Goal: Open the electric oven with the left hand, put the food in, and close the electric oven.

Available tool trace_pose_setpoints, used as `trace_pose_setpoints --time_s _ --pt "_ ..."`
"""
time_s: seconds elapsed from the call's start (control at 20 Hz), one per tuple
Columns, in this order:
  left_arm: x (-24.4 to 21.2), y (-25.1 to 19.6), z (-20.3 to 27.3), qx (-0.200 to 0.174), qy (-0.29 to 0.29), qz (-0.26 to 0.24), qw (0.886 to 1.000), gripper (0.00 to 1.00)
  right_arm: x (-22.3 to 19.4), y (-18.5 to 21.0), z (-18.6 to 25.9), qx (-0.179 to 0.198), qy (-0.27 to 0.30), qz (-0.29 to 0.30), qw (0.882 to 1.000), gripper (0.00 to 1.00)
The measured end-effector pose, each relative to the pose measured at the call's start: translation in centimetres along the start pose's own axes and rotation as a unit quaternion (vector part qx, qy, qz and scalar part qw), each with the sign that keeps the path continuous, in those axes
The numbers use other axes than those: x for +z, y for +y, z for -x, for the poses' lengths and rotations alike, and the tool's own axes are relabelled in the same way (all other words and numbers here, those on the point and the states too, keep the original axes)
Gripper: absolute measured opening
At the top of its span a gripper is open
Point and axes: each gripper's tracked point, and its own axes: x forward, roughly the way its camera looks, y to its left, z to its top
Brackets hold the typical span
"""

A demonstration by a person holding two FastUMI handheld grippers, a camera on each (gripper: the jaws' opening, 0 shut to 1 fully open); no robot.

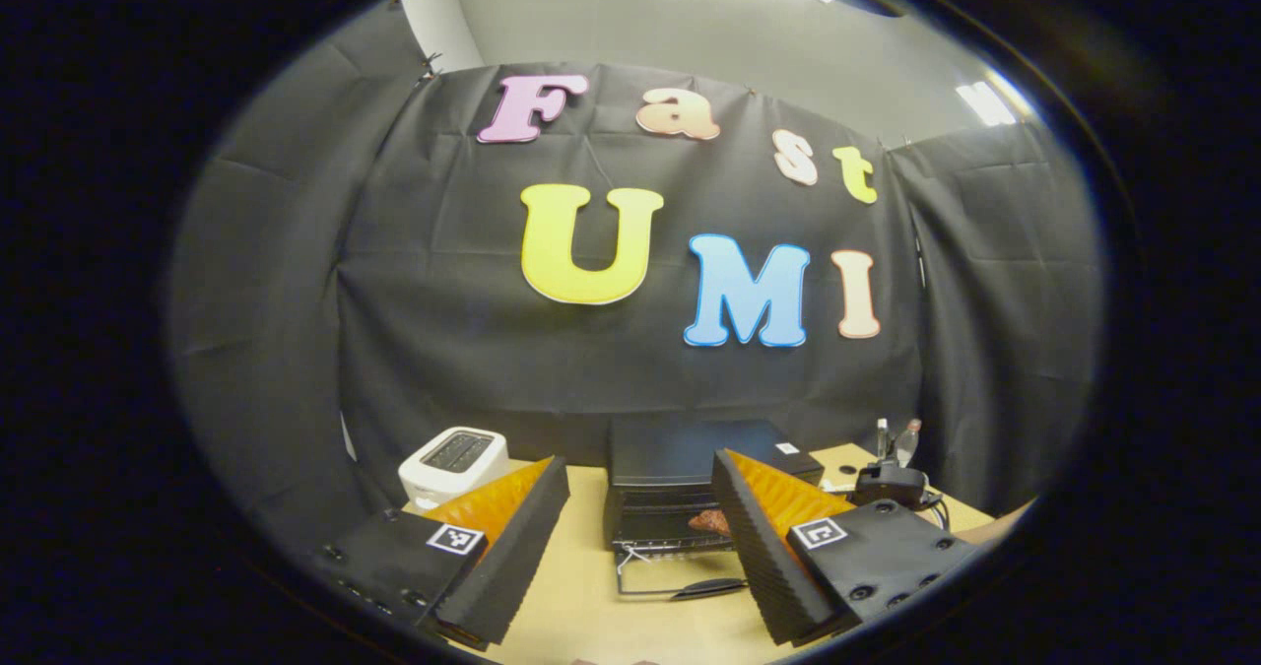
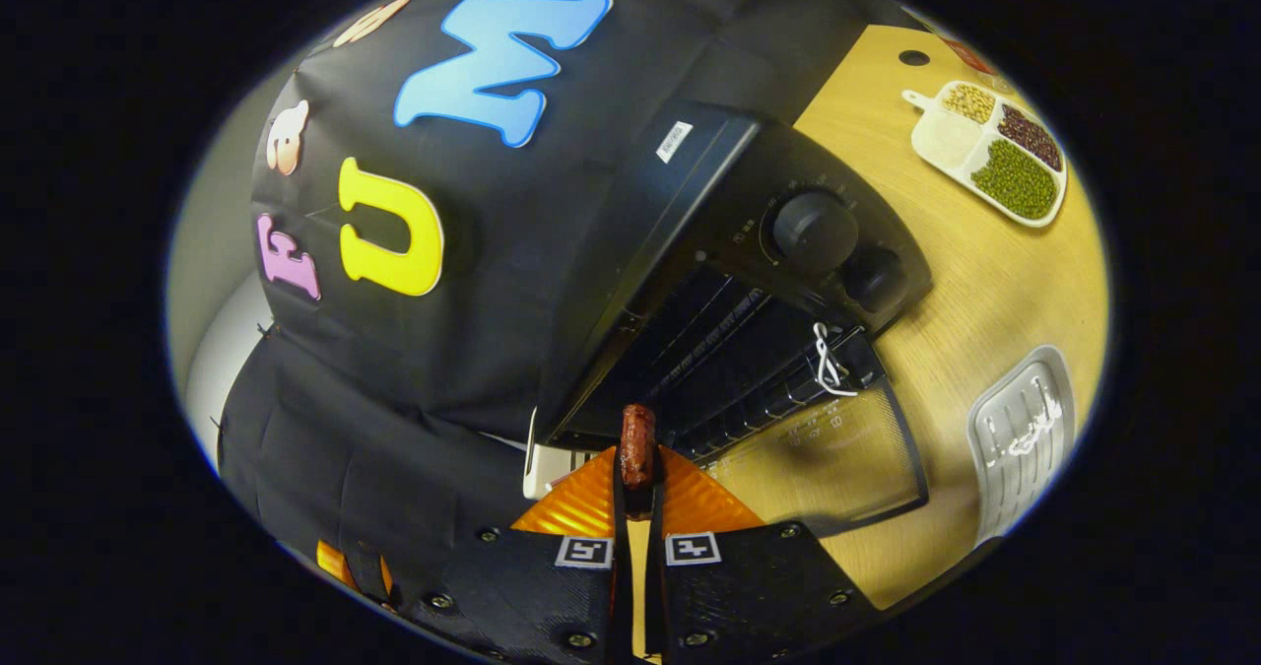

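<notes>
The right gripper (image 2: 637,468) is clamping a sausage (image 2: 637,445) before the electric oven (image 2: 749,251), its door (image 2: 837,453) lying open for loading, while the left gripper (image 1: 640,532) is waiting spread apart

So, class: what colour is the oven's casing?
Black; the oven shows best in the right gripper view.

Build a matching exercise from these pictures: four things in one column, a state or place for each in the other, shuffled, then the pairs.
1. oven door
2. sausage
3. left gripper
4. divided tray

A. clamped between two fingers
B. folded down, open
C. holding beans and grains
D. open, holding nothing

Pairs: 1-B, 2-A, 3-D, 4-C
</notes>
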Motion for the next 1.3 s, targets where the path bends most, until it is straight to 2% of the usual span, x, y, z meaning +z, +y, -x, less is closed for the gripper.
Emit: trace_pose_setpoints --time_s 0.1,0.3,0.4,0.55,0.6,0.8,0.95,1.05,1.1,1.15,1.3 --pt "-0.1 1.6 0.2 0.009 0.004 -0.008 1.0 0.98 0.3 -0.5 -2.4 -0.007 -0.016 -0.026 0.999 0.05" --pt "-1.0 4.0 0.0 0.023 0.016 -0.011 1.0 1.0 1.6 -0.9 -6.0 0.001 -0.063 -0.072 0.995 0.05" --pt "-1.5 4.8 -0.2 0.028 0.024 -0.011 0.999 0.98 2.3 -1.2 -7.3 0.005 -0.085 -0.084 0.993 0.05" --pt "-1.8 5.3 -0.7 0.027 0.029 -0.012 0.999 1.0 3.4 -2.1 -8.6 0.001 -0.113 -0.095 0.989 0.05" --pt "-1.8 5.2 -1.0 0.026 0.032 -0.015 0.999 0.98 3.7 -1.9 -9.0 0.006 -0.121 -0.102 0.987 0.05" --pt "-2.1 4.9 -2.1 0.018 0.035 -0.014 0.999 1.0 3.9 -2.2 -9.7 0.002 -0.129 -0.118 0.985 0.08" --pt "-2.1 4.2 -2.8 0.011 0.031 -0.004 0.999 1.0 3.3 -3.3 -9.5 -0.028 -0.123 -0.12 0.985 0.12" --pt "-2.2 3.4 -3.2 0.004 0.028 0.003 1.0 0.96 3.0 -3.8 -8.9 -0.038 -0.115 -0.131 0.984 0.2" --pt "-2.4 3.2 -3.4 0.002 0.027 0.006 1.0 0.93 3.2 -3.7 -8.6 -0.037 -0.118 -0.136 0.983 0.29" --pt "-2.5 2.9 -3.7 0.0 0.026 0.01 1.0 0.93 3.6 -3.5 -7.9 -0.037 -0.125 -0.134 0.982 0.3" --pt "-2.4 2.2 -4.1 -0.003 0.018 0.022 1.0 1.0 3.4 -3.8 -5.7 -0.079 -0.121 -0.077 0.986 0.74"
